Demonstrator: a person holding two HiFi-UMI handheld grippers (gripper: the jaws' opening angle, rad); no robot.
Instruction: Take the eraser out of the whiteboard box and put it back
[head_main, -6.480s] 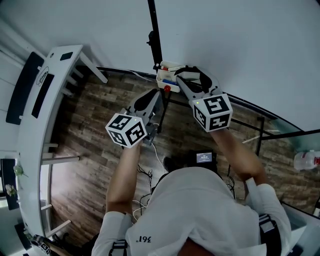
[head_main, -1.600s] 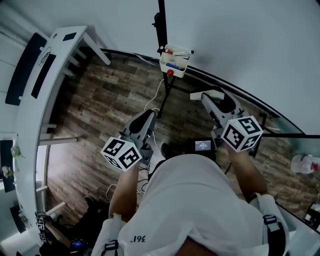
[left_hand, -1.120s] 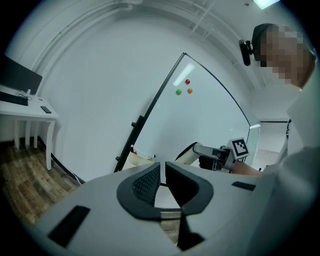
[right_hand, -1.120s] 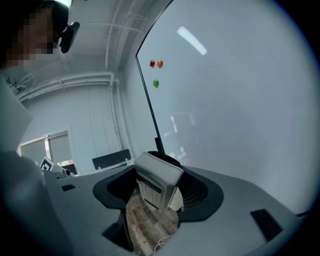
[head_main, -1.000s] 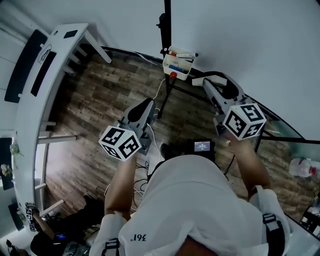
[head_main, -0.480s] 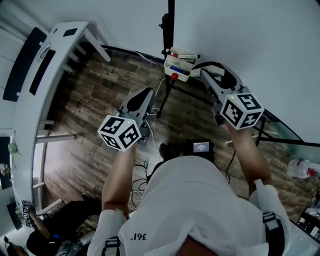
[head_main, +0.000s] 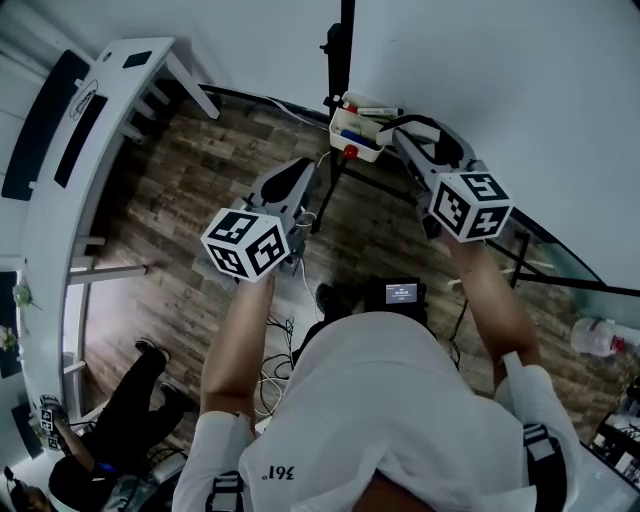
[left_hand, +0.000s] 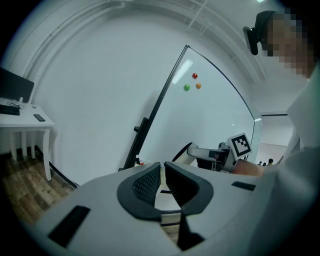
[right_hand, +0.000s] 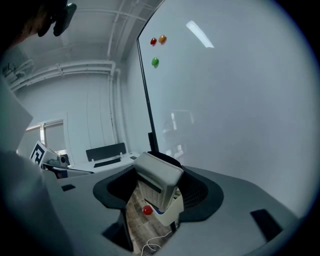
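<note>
Right tool is closed on the pale grey, block-shaped eraser, held at the open top of the white whiteboard box. Left tool, nearly shut and empty, is held over open floor, left of the box.

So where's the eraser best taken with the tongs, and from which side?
Across its two opposite flat sides, coming in from above, over the open top of the whiteboard box. The eraser is a straight-sided block, so those sides probably give the pads parallel surfaces to bear on. The right tongs hold it that way now, slightly tilted.
</note>
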